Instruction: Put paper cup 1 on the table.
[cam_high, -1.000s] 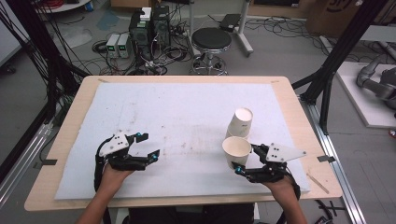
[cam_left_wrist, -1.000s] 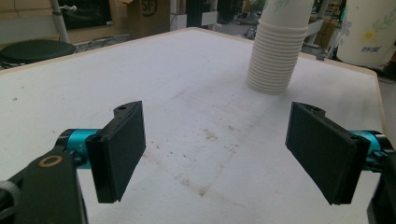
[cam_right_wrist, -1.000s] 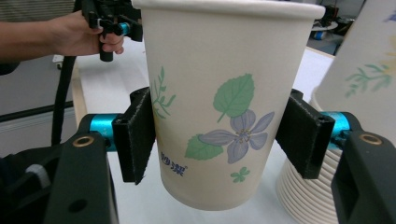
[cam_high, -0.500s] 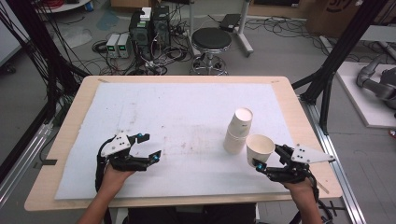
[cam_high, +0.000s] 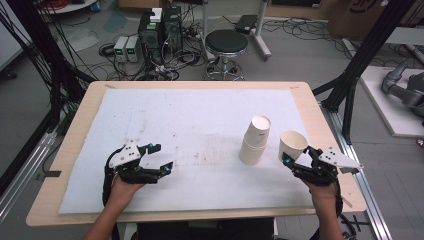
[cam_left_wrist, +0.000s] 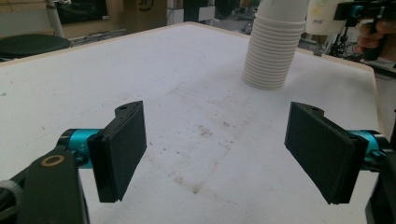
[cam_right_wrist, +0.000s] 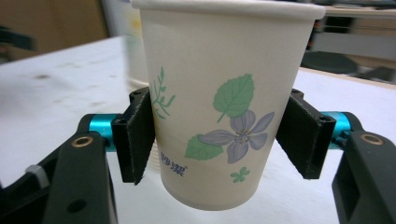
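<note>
Holding one cup off the stack, rest still to do, as we read it.

Left side: left gripper (cam_high: 159, 157) sits near the table's (cam_high: 75, 112) front-left corner, over the white mat (cam_high: 175, 120), jaws apart with nothing between them. In the left gripper view both pads (cam_left_wrist: 122, 149) stand wide with bare mat between. No job for it yet.

Centre-right: stack of paper cups (cam_high: 255, 140) stands upright on the mat, closer to the right edge than the left, nested rims visible in the left gripper view (cam_left_wrist: 273, 51). Plenty of cups left in it.

Right: single paper cup (cam_high: 292, 145) is upright, just beside the stack on its right, apart from it, toward the table's right edge. Right gripper (cam_high: 295, 162) is clamped on it; in the right gripper view the pads (cam_right_wrist: 137, 135) press both sides of the flower-print wall (cam_right_wrist: 224, 116), bottom of the cup clear of the mat.

Status as we judge it: separation done for one cup, set-down not yet done. Remaining: place this cup on the mat, release it, then go for the next one.
</note>
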